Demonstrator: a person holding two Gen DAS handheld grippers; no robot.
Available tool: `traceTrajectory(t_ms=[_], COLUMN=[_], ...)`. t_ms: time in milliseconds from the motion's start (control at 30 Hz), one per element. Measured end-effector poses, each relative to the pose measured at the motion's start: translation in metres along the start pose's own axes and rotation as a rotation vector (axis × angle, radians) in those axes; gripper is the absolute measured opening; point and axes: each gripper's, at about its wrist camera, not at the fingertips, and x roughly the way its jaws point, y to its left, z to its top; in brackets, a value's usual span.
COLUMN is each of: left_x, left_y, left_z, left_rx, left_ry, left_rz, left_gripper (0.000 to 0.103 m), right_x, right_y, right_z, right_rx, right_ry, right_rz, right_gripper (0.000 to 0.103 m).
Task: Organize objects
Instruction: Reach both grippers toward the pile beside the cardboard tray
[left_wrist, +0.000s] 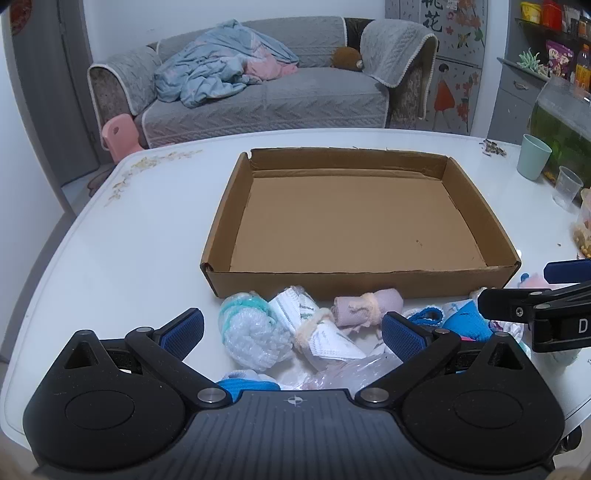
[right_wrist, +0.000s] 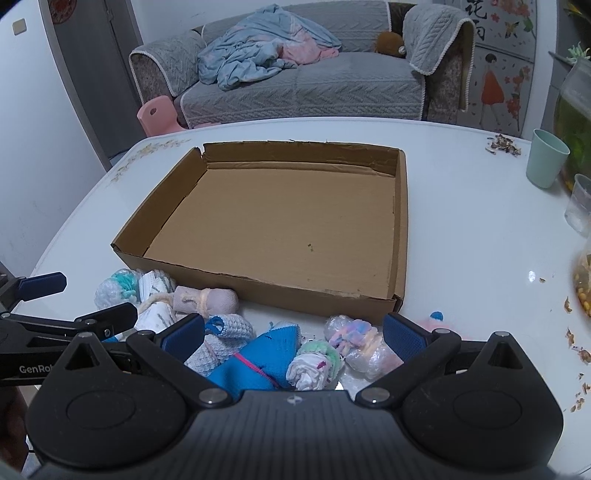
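A shallow cardboard box (left_wrist: 362, 284) (right_wrist: 258, 291) with nothing in it lies on the white table. Along its near wall sits a heap of rolled socks and small bundles. My left gripper (left_wrist: 293, 330) hangs open above a teal-and-white bundle in plastic wrap (left_wrist: 251, 328), a white patterned roll (left_wrist: 321, 332) and a pale pink roll (left_wrist: 365, 306). My right gripper (right_wrist: 293, 334) hangs open over a blue knitted piece (right_wrist: 255, 358), a white and green roll (right_wrist: 314, 365) and a pastel bundle in plastic (right_wrist: 358, 343). Neither gripper touches anything.
A mint green cup (left_wrist: 532, 157) (right_wrist: 546, 158) and a clear plastic cup (left_wrist: 567, 186) (right_wrist: 580, 206) stand at the table's right. Crumbs (right_wrist: 504, 144) lie scattered there. A grey sofa (left_wrist: 258, 99) stands beyond the table, with a pink stool (left_wrist: 118, 136) beside it.
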Motion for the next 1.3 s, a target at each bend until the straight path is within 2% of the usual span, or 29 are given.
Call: traceTrajectory(t_ms=[433, 567, 700, 867, 933, 1100, 1233, 1300], left_x=[0.007, 0.005, 0.015, 0.037, 0.043, 0.058, 0.069, 0.073], left_y=[0.011, 0.025, 0.042, 0.054, 0.056, 0.054, 0.051, 0.053], left_z=[0.000, 0.004, 0.010, 0.009, 0.007, 0.002, -0.001, -0.001], left_rx=[0.004, 0.009, -0.005, 0.001, -0.001, 0.025, 0.052, 0.040], left_ry=[0.004, -0.013, -0.005, 0.035, 0.046, 0.067, 0.074, 0.072], left_rz=[-0.003, 0.020, 0.050, 0.056, 0.050, 0.035, 0.030, 0.021], left_gripper=[0.103, 0.103, 0.103, 0.103, 0.103, 0.103, 0.103, 0.103], right_x=[-0.007, -0.020, -0.024, -0.006, 0.005, 0.023, 0.039, 0.044], right_y=[-0.012, -0.039, -0.076, -0.102, -0.105, -0.090, -0.078, -0.077], right_z=[0.001, 0.004, 0.006, 0.001, -0.001, -0.007, -0.010, -0.011], right_rx=[-0.024, -0.017, 0.037, 0.031, 0.030, -0.025, -0.073, -0.078], right_ry=[-0.027, -0.068, -0.061, -0.005, 0.027, 0.079, 0.124, 0.138], right_rz=[-0.021, -0.058, -0.096, -0.158, -0.156, -0.107, -0.116, -0.126], right_gripper=[0.102, 0.102, 0.102, 0.102, 0.102, 0.102, 0.102, 0.099])
